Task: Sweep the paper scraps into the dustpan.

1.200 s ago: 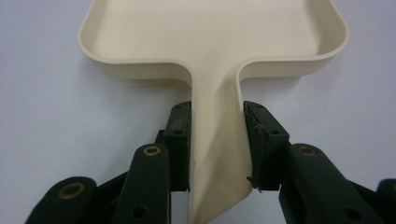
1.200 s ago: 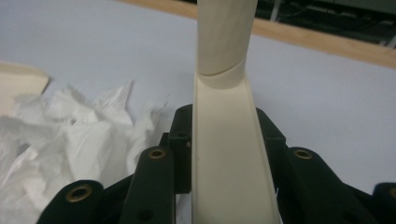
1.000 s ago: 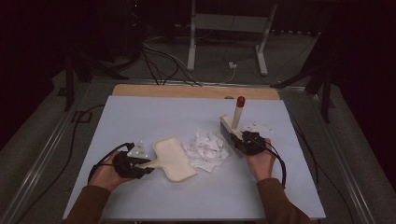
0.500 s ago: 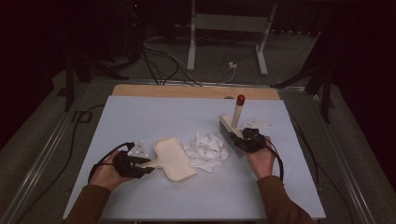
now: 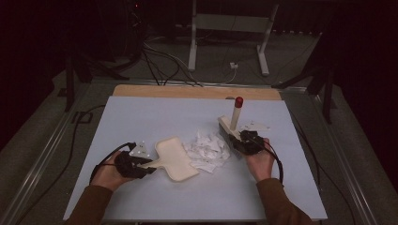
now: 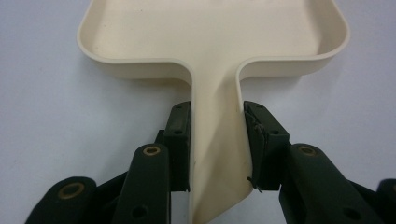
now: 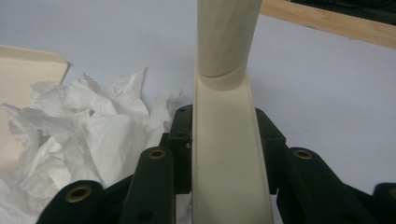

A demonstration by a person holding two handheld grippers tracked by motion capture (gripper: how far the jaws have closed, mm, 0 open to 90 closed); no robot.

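A cream dustpan (image 5: 174,158) lies flat on the pale table, its mouth against a heap of crumpled white paper (image 5: 206,151). My left gripper (image 5: 146,167) is shut on the dustpan's handle (image 6: 217,154), with both pads (image 6: 180,140) pressed to its sides. On the other side of the heap stands a cream hand brush (image 5: 228,129) with a red-tipped handle (image 5: 239,101). My right gripper (image 5: 238,139) is shut on the brush's head (image 7: 229,154); the crumpled paper (image 7: 79,135) lies just to its left in the right gripper view, and beyond it shows a corner of the dustpan (image 7: 28,70).
A small white scrap (image 5: 256,125) lies beyond the right hand. A wooden strip (image 5: 197,92) runs along the table's far edge, with cables and metal stand legs (image 5: 227,42) on the floor behind it. The pale tabletop (image 5: 155,117) stretches bare toward the far side.
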